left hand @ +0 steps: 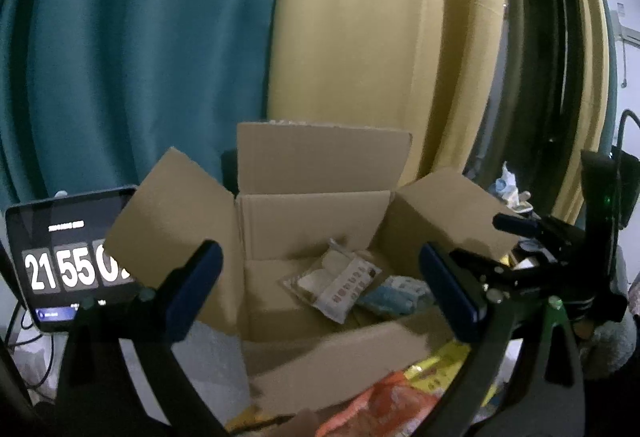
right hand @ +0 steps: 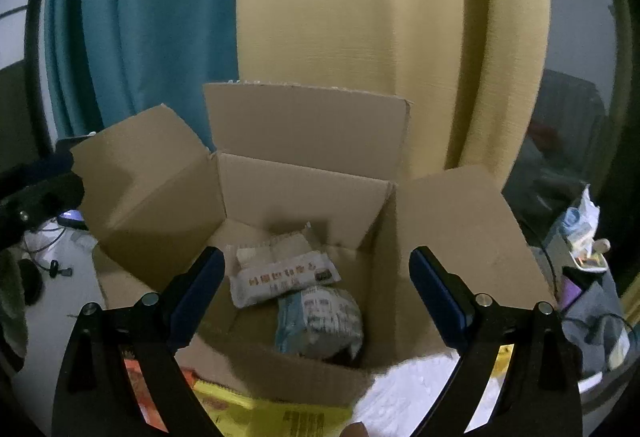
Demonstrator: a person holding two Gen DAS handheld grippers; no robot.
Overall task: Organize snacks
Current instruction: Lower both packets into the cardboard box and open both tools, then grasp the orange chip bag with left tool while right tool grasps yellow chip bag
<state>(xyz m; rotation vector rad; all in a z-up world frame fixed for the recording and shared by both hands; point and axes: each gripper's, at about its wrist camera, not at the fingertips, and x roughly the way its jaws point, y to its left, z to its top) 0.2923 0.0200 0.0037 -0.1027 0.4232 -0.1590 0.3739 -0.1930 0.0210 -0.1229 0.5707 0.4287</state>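
— What's sitting inside the box?
— Two snack packets: one lying toward the back, the other resting just before it. A tablet is standing left of the box.

Pale surface, seemingly under open cardboard box and yellow packets.
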